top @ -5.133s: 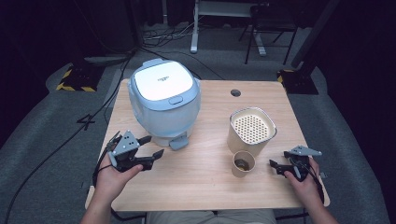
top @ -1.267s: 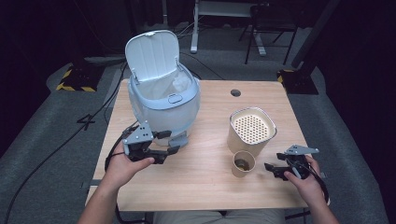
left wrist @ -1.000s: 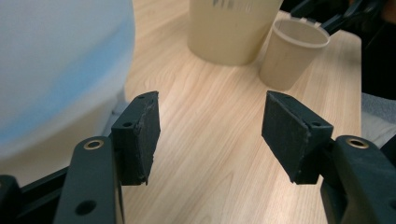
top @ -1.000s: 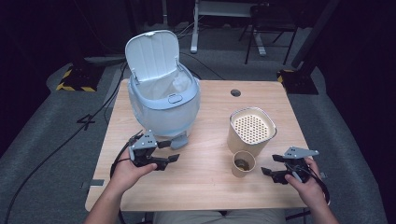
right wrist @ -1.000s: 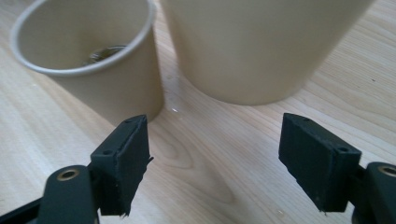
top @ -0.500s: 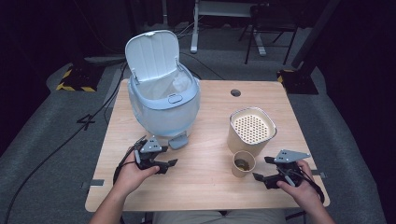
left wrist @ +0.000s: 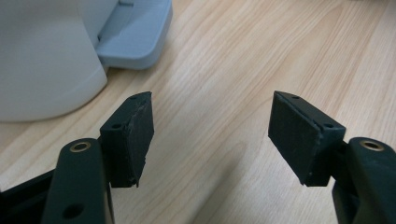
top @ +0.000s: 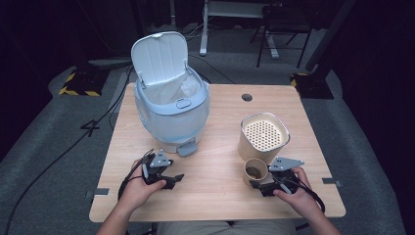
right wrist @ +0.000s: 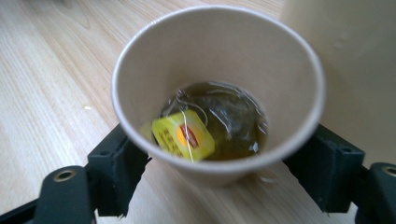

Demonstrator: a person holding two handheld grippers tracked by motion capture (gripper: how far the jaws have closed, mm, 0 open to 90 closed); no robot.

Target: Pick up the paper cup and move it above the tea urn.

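Observation:
A paper cup (top: 256,171) holding dark tea and a tea bag with a yellow tag (right wrist: 183,135) stands on the wooden table (top: 215,205). My right gripper (top: 253,184) reaches it from the right; its jaws have just been closing and both pads (right wrist: 116,163) press on the cup (right wrist: 219,70) low on its wall. My left gripper (top: 178,178) rests low over the table in front of the light blue bin (top: 171,112). Its jaws have just been opening and stand wide with nothing between the pads (left wrist: 135,135).
The bin's lid (top: 160,58) stands raised, and its front pedal (left wrist: 135,32) lies just ahead of my left gripper. A beige canister with a perforated top (top: 263,137) stands right behind the cup. A cable hole (top: 247,97) sits at the table's far edge.
The bin's lid, shut in the oldest frame, is up. My left gripper has sunk toward the table. My right gripper has slid left to the cup and closed around it.

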